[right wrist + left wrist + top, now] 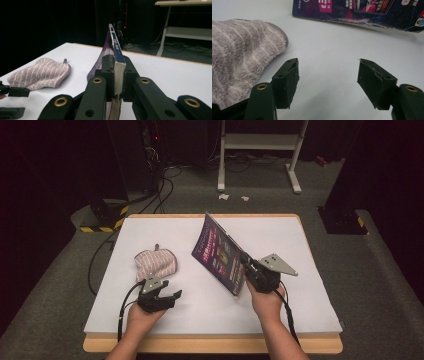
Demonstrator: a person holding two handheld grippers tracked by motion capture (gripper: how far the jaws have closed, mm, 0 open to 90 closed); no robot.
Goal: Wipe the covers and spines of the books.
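A book with a dark purple cover (pixel 220 254) stands tilted on its edge in the middle of the white table (pixel 300 245). My right gripper (pixel 248 266) is shut on its near end; in the right gripper view the pads (pixel 108 72) press both sides of the book (pixel 115 50), with the spine facing me. A pink-and-white striped fuzzy cloth (pixel 156 262) lies to the left of the book. My left gripper (pixel 169 290) rests on the table just in front of the cloth, open with nothing between its fingers (pixel 287 80). The cloth (pixel 239 57) lies beside its left jaw.
The table's wooden front edge (pixel 210 345) runs below both hands. Beyond the table are a grey carpet, black stands with yellow-striped bases (pixel 102 222), cables, and a white frame's legs (pixel 295 175). White tabletop stretches right of the book.
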